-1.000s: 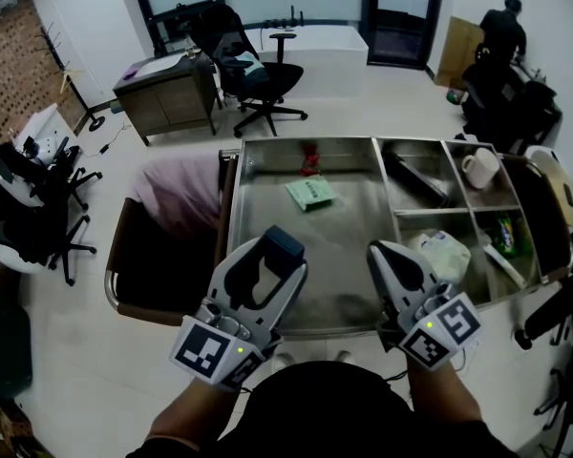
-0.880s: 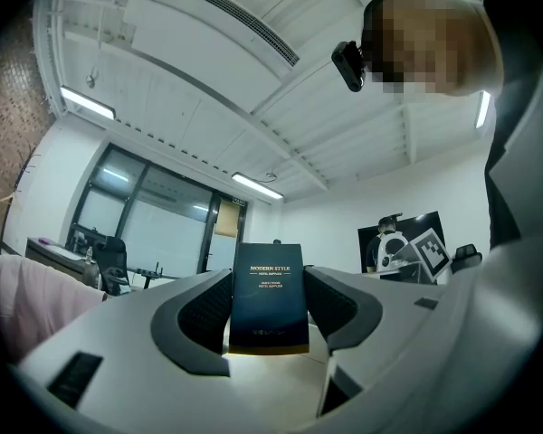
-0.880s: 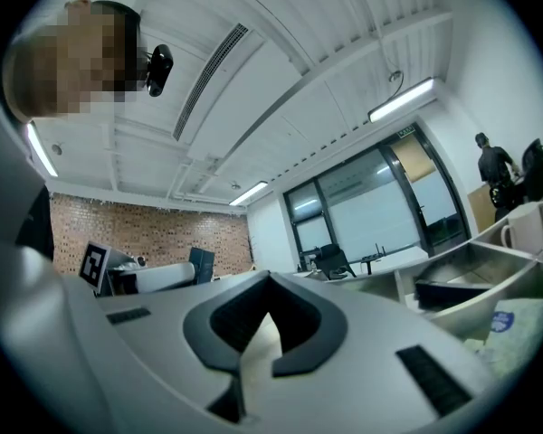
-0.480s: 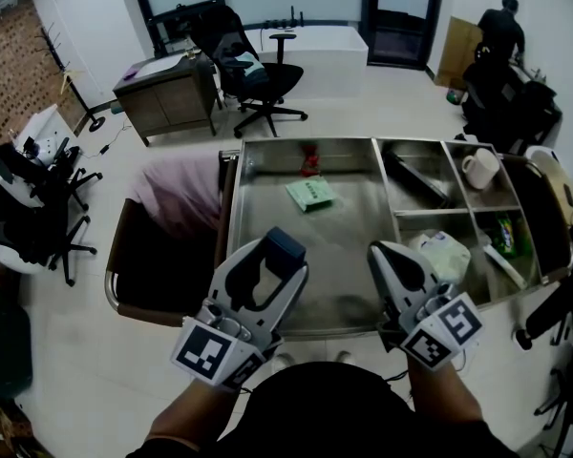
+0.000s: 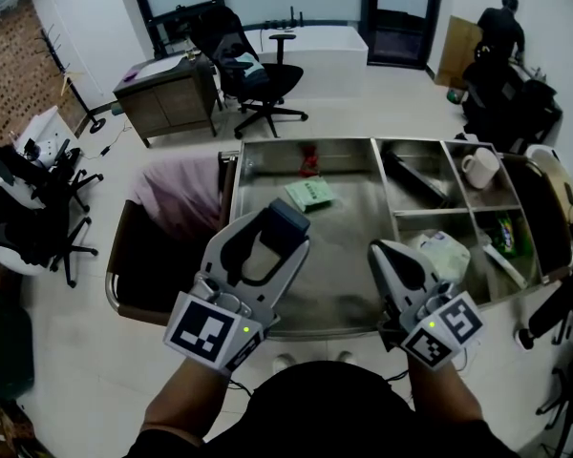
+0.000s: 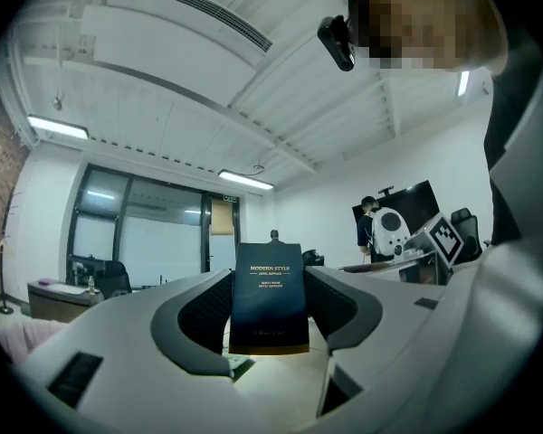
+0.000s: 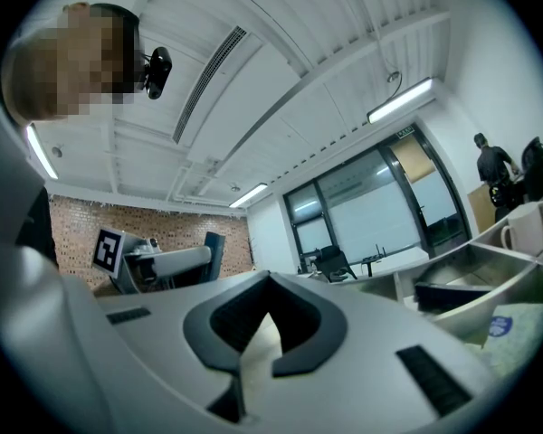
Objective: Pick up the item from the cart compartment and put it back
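My left gripper (image 5: 286,221) is shut on a small dark blue box (image 5: 288,218) with pale print. It holds the box upright above the near left part of the steel cart's large compartment (image 5: 349,232). In the left gripper view the box (image 6: 270,292) stands between both pads, gripped by its sides at my left gripper (image 6: 270,307). My right gripper (image 5: 386,254) hovers over the cart's front edge, right of the left one. Its jaws meet at the tips in the right gripper view (image 7: 270,283), with nothing between them.
A green packet (image 5: 309,194) and a red item (image 5: 309,160) lie in the large compartment. The right compartments hold a white mug (image 5: 478,168), a white bag (image 5: 444,253) and a green pack (image 5: 506,232). A bin with pink cloth (image 5: 177,194) stands at the cart's left.
My left gripper has risen and moved a little forward over the cart with the blue box, rolling slightly. The right gripper has stayed where it was.
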`<state>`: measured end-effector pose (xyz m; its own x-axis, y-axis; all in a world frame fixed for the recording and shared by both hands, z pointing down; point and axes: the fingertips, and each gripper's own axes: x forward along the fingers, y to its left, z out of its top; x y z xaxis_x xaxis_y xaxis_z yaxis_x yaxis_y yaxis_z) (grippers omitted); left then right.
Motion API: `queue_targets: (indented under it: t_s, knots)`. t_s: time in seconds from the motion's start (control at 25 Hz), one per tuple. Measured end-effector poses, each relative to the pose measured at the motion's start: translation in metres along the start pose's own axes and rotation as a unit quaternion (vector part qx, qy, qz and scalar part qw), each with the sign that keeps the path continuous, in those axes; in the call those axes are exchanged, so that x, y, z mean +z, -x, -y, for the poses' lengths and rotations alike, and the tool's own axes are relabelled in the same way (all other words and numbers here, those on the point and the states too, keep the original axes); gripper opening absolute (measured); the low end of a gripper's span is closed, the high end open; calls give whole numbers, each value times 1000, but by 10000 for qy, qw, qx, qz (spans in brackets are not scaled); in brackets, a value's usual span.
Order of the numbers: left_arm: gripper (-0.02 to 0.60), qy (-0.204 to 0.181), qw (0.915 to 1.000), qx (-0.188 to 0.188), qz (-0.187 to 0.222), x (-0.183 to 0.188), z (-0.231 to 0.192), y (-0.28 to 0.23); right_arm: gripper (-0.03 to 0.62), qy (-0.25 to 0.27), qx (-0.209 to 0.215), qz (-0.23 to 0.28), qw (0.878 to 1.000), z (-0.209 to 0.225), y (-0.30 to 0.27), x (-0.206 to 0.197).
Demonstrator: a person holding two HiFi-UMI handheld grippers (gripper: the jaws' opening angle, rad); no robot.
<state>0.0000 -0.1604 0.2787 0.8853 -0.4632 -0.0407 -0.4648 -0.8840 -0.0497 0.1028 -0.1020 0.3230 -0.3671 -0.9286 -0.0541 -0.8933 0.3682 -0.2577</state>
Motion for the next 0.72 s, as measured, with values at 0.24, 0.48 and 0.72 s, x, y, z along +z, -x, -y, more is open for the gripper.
queue_targets:
  t_s: [0.24, 0.48, 0.72]
  knots:
    - [247, -622, 9974, -87, -345, 17, -11, -41, 20, -13, 2, 62, 10000, 1, 2, 2]
    - [247, -1348, 9889, -231, -584, 29, -14, -91, 20, -14, -67, 128, 9999, 6, 7, 9]
    - [247, -1464, 9821, -396, -1117, 9, -17, -149, 20, -51, -138, 201, 9997, 12, 11, 11]
